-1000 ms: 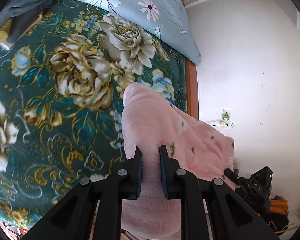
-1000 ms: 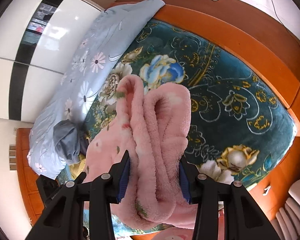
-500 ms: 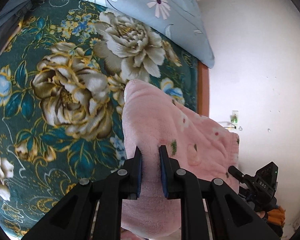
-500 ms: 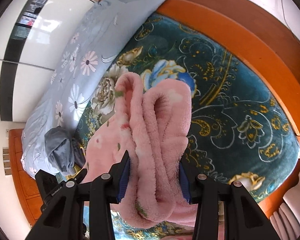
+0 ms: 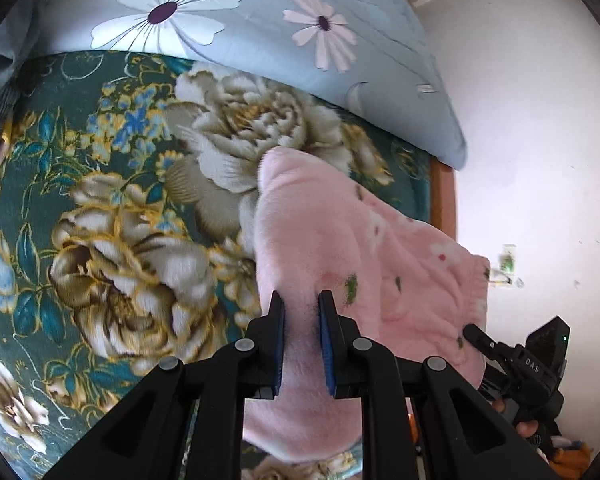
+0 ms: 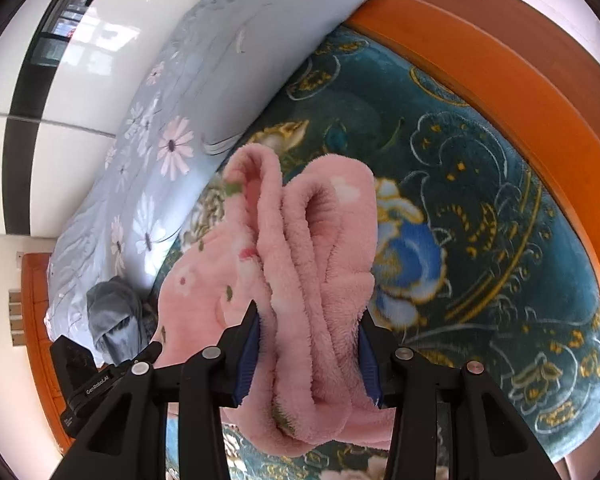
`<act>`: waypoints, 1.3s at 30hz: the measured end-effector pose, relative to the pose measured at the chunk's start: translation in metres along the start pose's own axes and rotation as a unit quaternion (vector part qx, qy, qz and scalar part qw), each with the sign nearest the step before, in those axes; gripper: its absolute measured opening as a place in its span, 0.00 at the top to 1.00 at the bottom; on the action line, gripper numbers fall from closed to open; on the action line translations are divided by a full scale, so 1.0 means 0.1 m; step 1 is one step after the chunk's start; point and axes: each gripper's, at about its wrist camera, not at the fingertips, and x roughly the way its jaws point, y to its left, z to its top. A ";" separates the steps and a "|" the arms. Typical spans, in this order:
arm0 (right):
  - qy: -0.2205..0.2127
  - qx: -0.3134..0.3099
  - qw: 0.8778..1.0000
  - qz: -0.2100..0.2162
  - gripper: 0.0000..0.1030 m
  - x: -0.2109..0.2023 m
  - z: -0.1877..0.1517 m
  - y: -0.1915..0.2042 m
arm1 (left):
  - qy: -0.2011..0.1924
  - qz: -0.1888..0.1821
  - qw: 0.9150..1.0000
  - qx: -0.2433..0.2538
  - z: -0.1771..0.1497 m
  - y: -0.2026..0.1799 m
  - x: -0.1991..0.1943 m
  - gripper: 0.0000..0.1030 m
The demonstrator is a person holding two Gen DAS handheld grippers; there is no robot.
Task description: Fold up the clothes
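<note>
The pink fleece garment [image 5: 332, 248] hangs between your two grippers over the teal flowered blanket [image 5: 100, 208], its far end drooping toward the big cream peony. Your left gripper [image 5: 302, 344] pinches a thin fold of it, jaws nearly together with the blue pads pressed into the fleece. Your right gripper [image 6: 308, 360] stands about half open, clamped on a thick bunch of several folded layers (the fleece [image 6: 312, 248] fills the whole gap). Beyond the blanket lies the pale blue daisy-print quilt [image 5: 260, 32], with a grey garment [image 6: 114, 320] heaped at its near-left end and the orange wooden bed frame [image 6: 500, 72] on the right. Compared with a second ago, both grips are unchanged, while the quilt and blanket loom larger and closer.
</note>
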 end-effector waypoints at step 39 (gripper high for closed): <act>-0.008 0.018 0.993 -0.115 0.50 0.65 0.59 -0.55 | 0.104 0.115 0.986 0.060 -0.55 0.02 0.98 0.85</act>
